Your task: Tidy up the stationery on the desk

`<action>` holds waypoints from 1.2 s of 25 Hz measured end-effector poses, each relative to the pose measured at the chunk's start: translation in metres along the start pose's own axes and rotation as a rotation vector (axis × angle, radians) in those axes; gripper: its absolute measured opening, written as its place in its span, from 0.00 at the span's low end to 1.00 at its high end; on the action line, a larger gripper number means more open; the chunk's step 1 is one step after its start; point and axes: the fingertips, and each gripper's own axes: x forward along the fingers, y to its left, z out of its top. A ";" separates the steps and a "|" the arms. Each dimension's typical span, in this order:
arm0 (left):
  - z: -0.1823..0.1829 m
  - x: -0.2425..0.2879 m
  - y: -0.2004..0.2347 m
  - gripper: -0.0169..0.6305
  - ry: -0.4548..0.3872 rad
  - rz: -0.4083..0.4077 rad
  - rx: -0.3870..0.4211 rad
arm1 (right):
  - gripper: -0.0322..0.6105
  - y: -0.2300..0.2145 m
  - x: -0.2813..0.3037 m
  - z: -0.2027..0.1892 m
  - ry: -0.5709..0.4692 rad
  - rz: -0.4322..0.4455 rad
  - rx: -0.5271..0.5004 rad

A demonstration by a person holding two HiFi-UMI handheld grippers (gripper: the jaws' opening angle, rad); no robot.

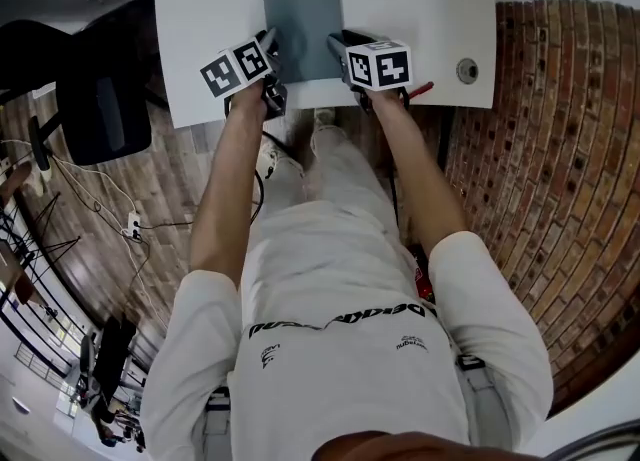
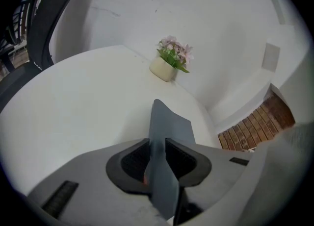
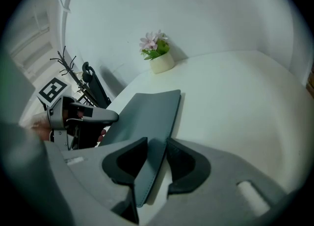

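Note:
A flat grey pad [image 1: 303, 14] lies over the middle of the white desk [image 1: 210, 9]. My left gripper [image 1: 271, 52] is shut on its near left corner, and my right gripper [image 1: 338, 47] is shut on its near right corner. In the left gripper view the grey pad [image 2: 169, 124] runs edge-on between the jaws of the left gripper [image 2: 158, 146] and is lifted there. In the right gripper view the grey pad [image 3: 144, 114] passes between the jaws of the right gripper [image 3: 156, 146], with the left gripper [image 3: 81, 117] at its other corner.
A red pen [image 1: 420, 90] lies at the desk's near edge by the right gripper. A round grommet [image 1: 467, 71] sits further right. A small flower pot [image 2: 167, 63] [image 3: 158, 56] stands at the back. A black chair [image 1: 100, 99] stands left; a brick wall [image 1: 540, 149] is on the right.

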 end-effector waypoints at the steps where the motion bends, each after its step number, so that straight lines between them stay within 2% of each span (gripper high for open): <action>1: 0.000 0.002 0.000 0.18 0.005 -0.001 0.004 | 0.24 -0.001 0.000 0.000 -0.003 -0.002 0.005; 30: -0.008 0.013 0.006 0.18 0.042 0.000 0.013 | 0.26 -0.002 0.002 0.003 -0.002 -0.010 -0.019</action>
